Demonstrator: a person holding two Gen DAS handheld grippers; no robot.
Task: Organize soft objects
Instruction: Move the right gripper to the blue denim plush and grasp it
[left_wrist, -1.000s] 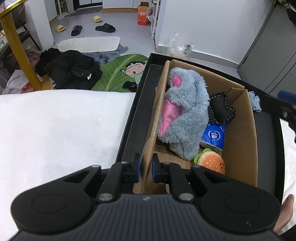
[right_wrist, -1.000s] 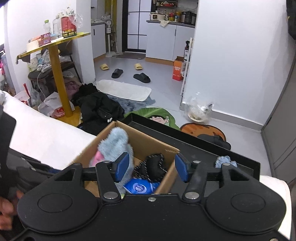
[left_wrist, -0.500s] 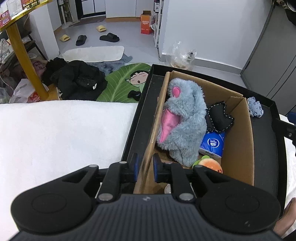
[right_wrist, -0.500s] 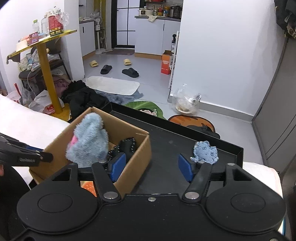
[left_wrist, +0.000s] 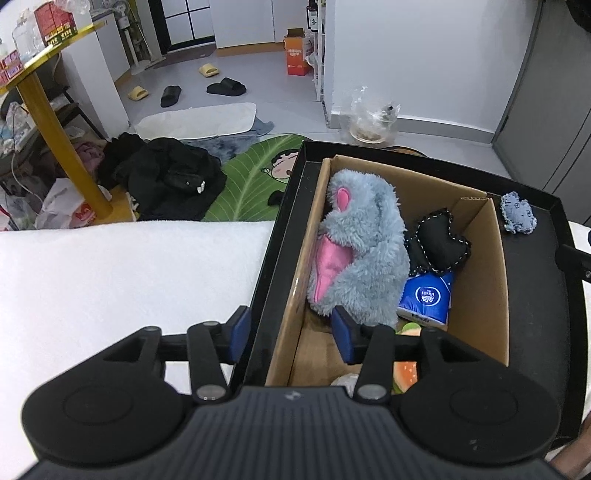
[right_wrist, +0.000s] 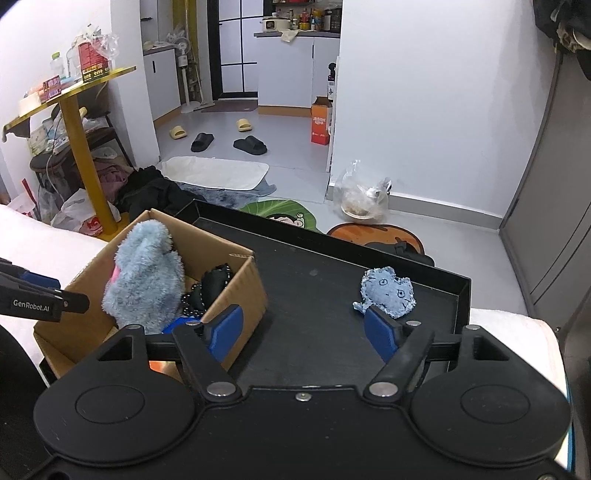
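Note:
A cardboard box (left_wrist: 476, 258) stands in a black tray (left_wrist: 546, 280). It holds a grey-blue plush with pink ears (left_wrist: 362, 251), a black stitched cushion (left_wrist: 437, 242), a blue tissue pack (left_wrist: 426, 297) and a burger plush (left_wrist: 406, 373). My left gripper (left_wrist: 290, 334) is open, its fingers on either side of the box's near left wall and the tray rim. A small blue denim cat toy (right_wrist: 388, 291) lies on the tray floor; it also shows in the left wrist view (left_wrist: 519, 218). My right gripper (right_wrist: 304, 332) is open and empty, just short of the toy.
The tray sits on a white towel-covered surface (left_wrist: 110, 280). On the floor beyond lie dark clothes (left_wrist: 166, 177), a green cartoon mat (left_wrist: 258, 173) and slippers (right_wrist: 225, 140). A yellow-legged table (right_wrist: 77, 122) stands at the left, grey cabinets (right_wrist: 554, 184) at the right.
My left gripper was shut on the box's left wall and has opened. My right gripper has swung right, from over the box to the tray floor near the denim cat toy.

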